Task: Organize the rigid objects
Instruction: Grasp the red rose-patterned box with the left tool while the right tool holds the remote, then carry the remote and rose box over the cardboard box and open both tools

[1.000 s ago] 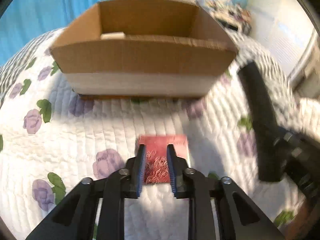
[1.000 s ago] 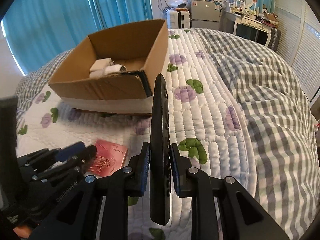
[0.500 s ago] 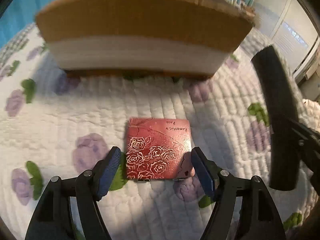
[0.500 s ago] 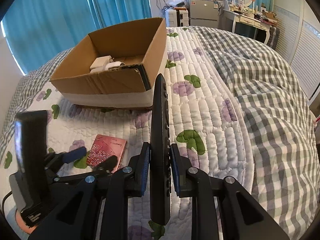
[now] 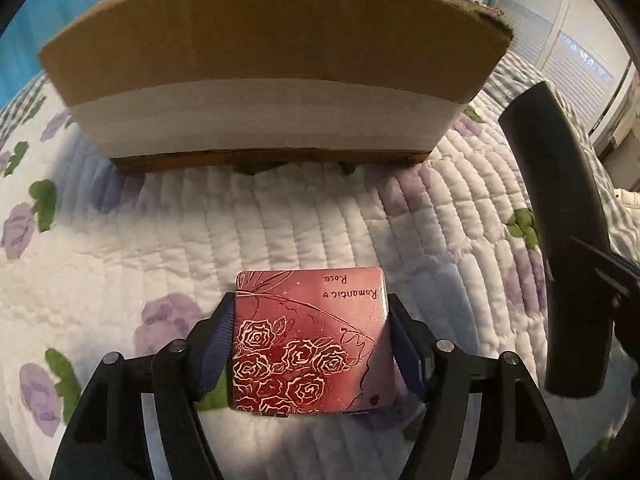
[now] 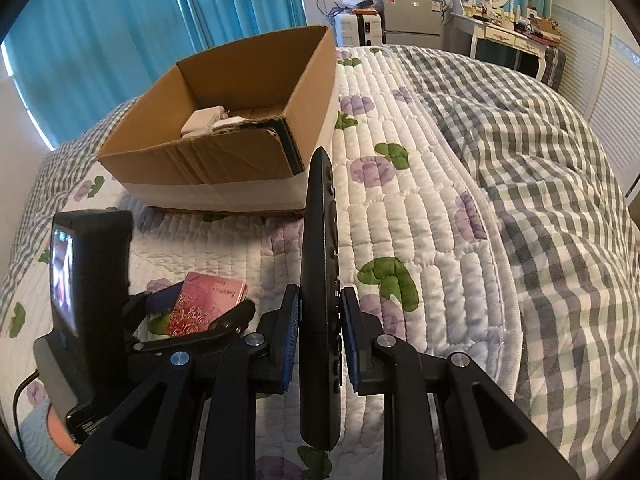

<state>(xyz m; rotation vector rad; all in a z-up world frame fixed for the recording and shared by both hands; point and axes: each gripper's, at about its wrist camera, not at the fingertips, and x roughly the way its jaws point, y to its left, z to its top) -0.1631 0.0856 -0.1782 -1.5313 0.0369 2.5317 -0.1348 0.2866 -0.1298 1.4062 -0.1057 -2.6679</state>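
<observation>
Left gripper clamped across the red rose tin, which lies flat on the quilt near the cardboard box. Right gripper grips the black remote upright. Advice: lift the tin level, clear the box's near wall before release
</observation>
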